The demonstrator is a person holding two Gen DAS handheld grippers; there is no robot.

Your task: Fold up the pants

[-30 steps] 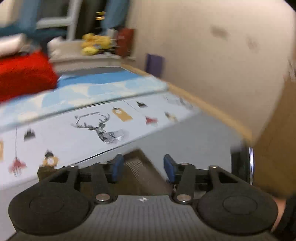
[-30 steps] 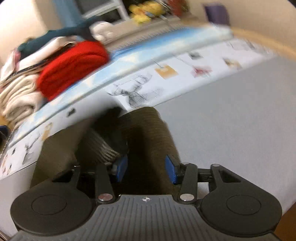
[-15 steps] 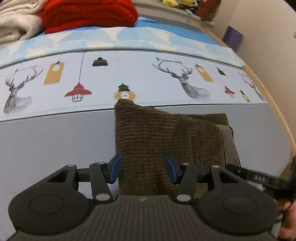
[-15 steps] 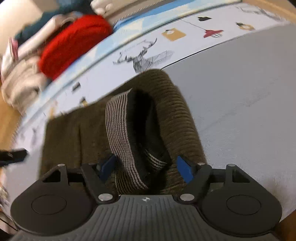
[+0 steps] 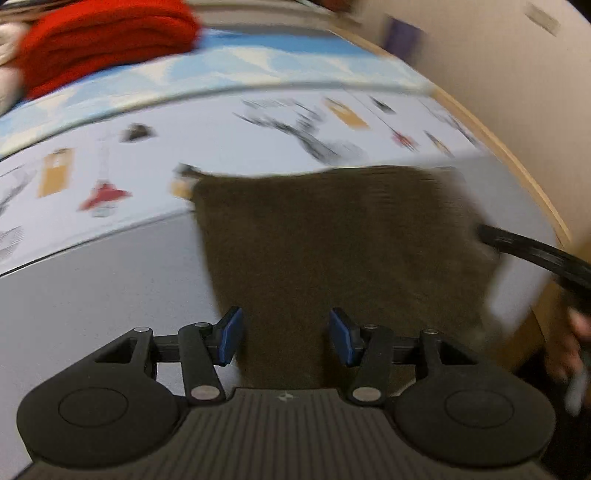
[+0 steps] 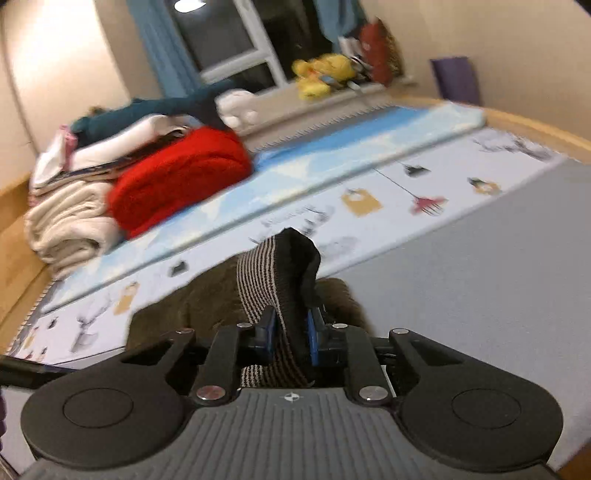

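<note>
Both views are dim and warm-toned under indoor light, with a ceiling lamp glaring at the top of the right wrist view above a dark window. Motion blur smears the printed sheet and red blanket. Fisheye distortion bends the edges, and the corners go black.

The pants are brown cloth with a soft, matt look; their waistband is a ribbed knit with fine stripes. Each hand-held gripper, the left and the right, is matt black plastic with small shiny metal pins. The bed sheet is smooth grey cloth. The red blanket looks fuzzy.
</note>
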